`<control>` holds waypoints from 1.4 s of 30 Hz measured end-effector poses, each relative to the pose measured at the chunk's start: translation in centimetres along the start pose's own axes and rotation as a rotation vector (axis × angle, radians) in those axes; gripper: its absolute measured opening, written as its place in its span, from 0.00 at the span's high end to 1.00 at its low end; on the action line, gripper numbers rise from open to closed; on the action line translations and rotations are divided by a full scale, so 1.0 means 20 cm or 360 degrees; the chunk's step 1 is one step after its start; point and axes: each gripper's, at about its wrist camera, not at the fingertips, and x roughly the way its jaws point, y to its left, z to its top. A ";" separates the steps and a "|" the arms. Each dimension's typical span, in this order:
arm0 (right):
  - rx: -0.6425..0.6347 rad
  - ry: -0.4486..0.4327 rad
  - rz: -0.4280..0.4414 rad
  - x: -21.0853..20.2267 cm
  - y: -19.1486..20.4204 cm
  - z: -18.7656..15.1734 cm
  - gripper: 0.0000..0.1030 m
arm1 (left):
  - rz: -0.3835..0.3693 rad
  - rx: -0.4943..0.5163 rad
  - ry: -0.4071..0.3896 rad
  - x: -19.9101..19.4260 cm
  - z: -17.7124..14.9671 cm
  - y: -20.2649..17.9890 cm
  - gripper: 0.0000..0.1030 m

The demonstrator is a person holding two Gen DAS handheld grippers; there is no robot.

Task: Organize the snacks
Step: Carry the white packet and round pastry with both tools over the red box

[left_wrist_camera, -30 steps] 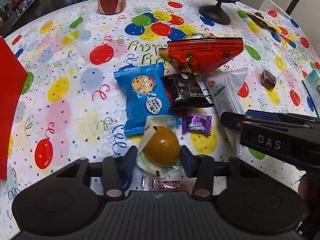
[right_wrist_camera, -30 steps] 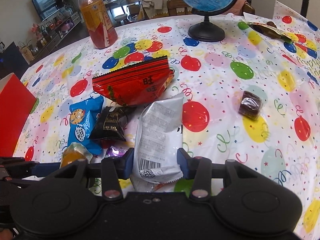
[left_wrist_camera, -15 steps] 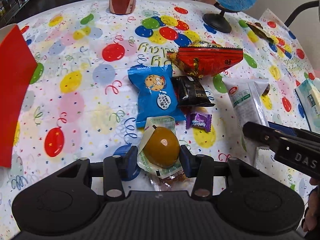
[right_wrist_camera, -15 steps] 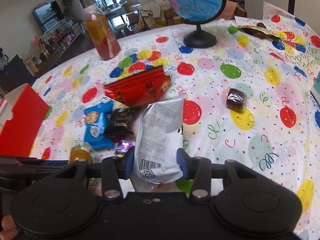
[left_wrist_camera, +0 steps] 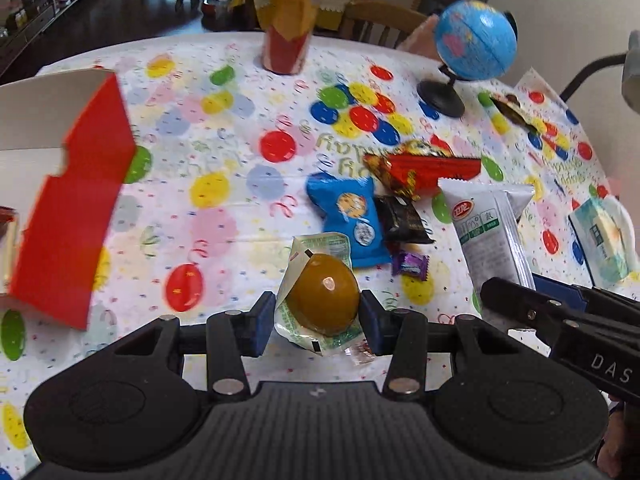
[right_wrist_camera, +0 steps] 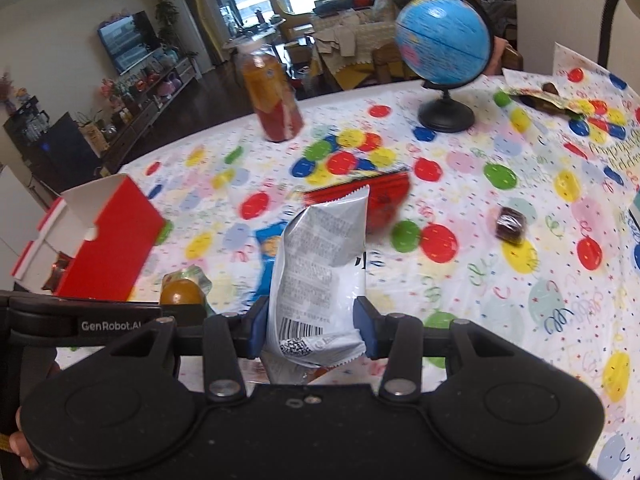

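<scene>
Leftward lies the red box [left_wrist_camera: 76, 208] — open top up, off to the left of both grippers, and nearer the left one. The left gripper [left_wrist_camera: 318, 320] pinches a wrapped brown egg [left_wrist_camera: 323, 294] clear of the bench [left_wrist_camera: 224, 216]; the right gripper [right_wrist_camera: 310, 330] pinches a white packet [right_wrist_camera: 320, 276], long axis pointing away from the camera, barcode end at the pads. Judging by the task, both loads go to that box, so the left hand has the shorter path. Still on the bench: one blue cookie pack [left_wrist_camera: 352, 216], one black pack [left_wrist_camera: 402, 220], one red bag [left_wrist_camera: 428, 170], one purple candy [left_wrist_camera: 410, 266], one dark sweet [right_wrist_camera: 510, 224] — five loose snacks, two held. One bottle [left_wrist_camera: 286, 32] and one globe [left_wrist_camera: 474, 46] stand at the far side.
</scene>
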 end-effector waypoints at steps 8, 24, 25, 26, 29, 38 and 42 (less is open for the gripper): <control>-0.0045 -0.0044 0.0049 -0.05 0.24 0.03 0.58 | 0.0015 -0.0049 -0.0056 -0.19 0.01 0.21 0.57; -0.0162 -0.0089 0.0136 0.03 0.80 0.09 0.58 | 0.0051 -0.0051 -0.0154 -0.40 0.03 0.66 0.63; -0.0158 -0.0089 0.0135 0.04 0.81 0.09 0.58 | 0.0059 -0.0040 -0.0140 -0.38 0.02 0.68 0.63; -0.0156 -0.0091 0.0129 0.04 0.82 0.08 0.58 | 0.0056 -0.0028 -0.0119 -0.37 0.00 0.69 0.63; -0.0141 -0.0087 0.0113 0.04 0.80 0.06 0.58 | 0.0039 0.0016 -0.0081 -0.32 -0.04 0.66 0.63; -0.0035 -0.0092 0.0028 -0.03 0.54 0.02 0.58 | -0.0015 -0.0026 0.0098 -0.08 -0.09 0.50 0.44; -0.0012 -0.0080 0.0005 -0.06 0.42 0.00 0.58 | -0.0011 -0.0104 0.0181 0.06 -0.11 0.45 0.30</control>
